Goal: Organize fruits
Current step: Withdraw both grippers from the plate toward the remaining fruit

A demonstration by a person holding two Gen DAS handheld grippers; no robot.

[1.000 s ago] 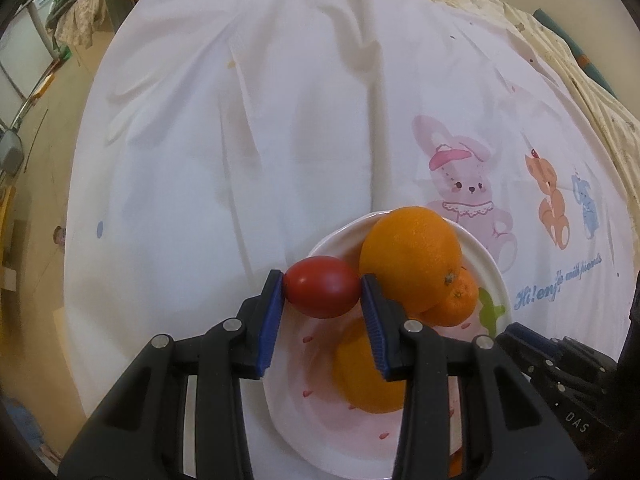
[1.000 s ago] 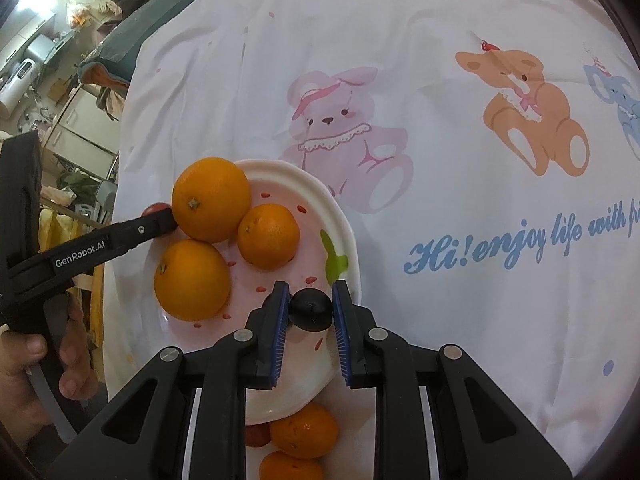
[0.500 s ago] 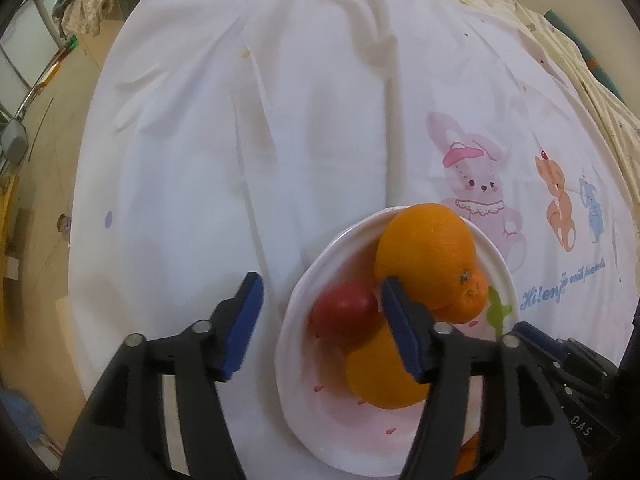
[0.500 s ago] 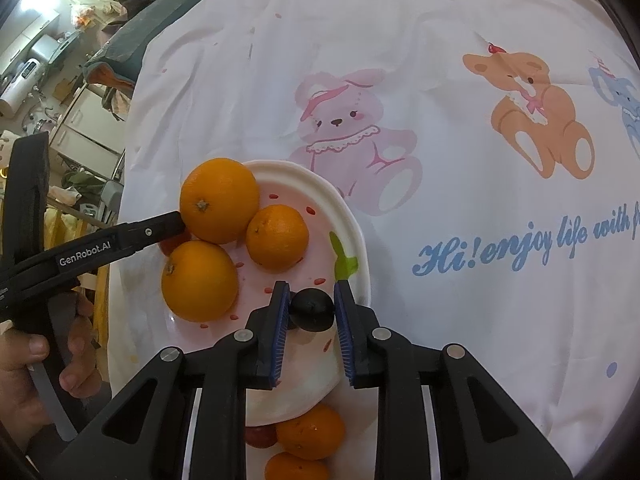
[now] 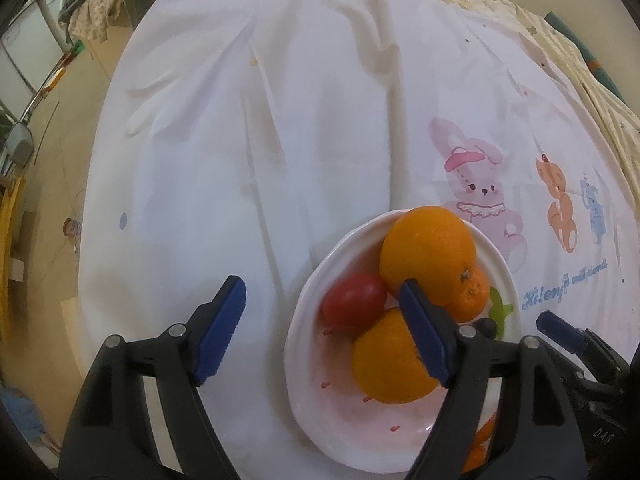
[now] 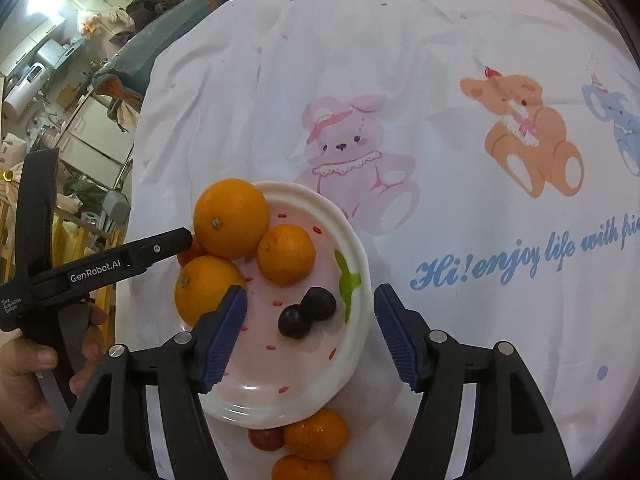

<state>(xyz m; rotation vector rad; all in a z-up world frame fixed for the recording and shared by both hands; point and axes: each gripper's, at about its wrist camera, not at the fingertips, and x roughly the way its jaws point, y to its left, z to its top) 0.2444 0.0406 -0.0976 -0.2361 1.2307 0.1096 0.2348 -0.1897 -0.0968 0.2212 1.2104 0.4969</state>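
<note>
A white plate [image 5: 304, 312] with a pink inside holds three oranges and a red tomato [image 5: 354, 304], which lies beside the big orange [image 5: 428, 254]. My left gripper [image 5: 320, 292] hovers over the plate's left side, its jaws opening, pads clear of the tomato below them. In the right wrist view the same plate [image 6: 360, 256] also carries two dark grapes [image 6: 308, 312]. My right gripper [image 6: 311, 294] stands over them with its jaws opening, and neither pad touches a grape. One finger of the left gripper [image 6: 160, 246] reaches in by the oranges, hiding most of the tomato.
Two small oranges [image 6: 316, 434] and a reddish fruit [image 6: 266, 438] lie on the cloth just below the plate. The white cartoon-print cloth [image 5: 280, 120] covers the surface. A hand [image 6: 24, 380] holds the left gripper at the left edge, with room clutter beyond.
The left gripper has let go of the tomato, which now lies in the plate. The right gripper has spread wide and released the dark grapes onto the plate.
</note>
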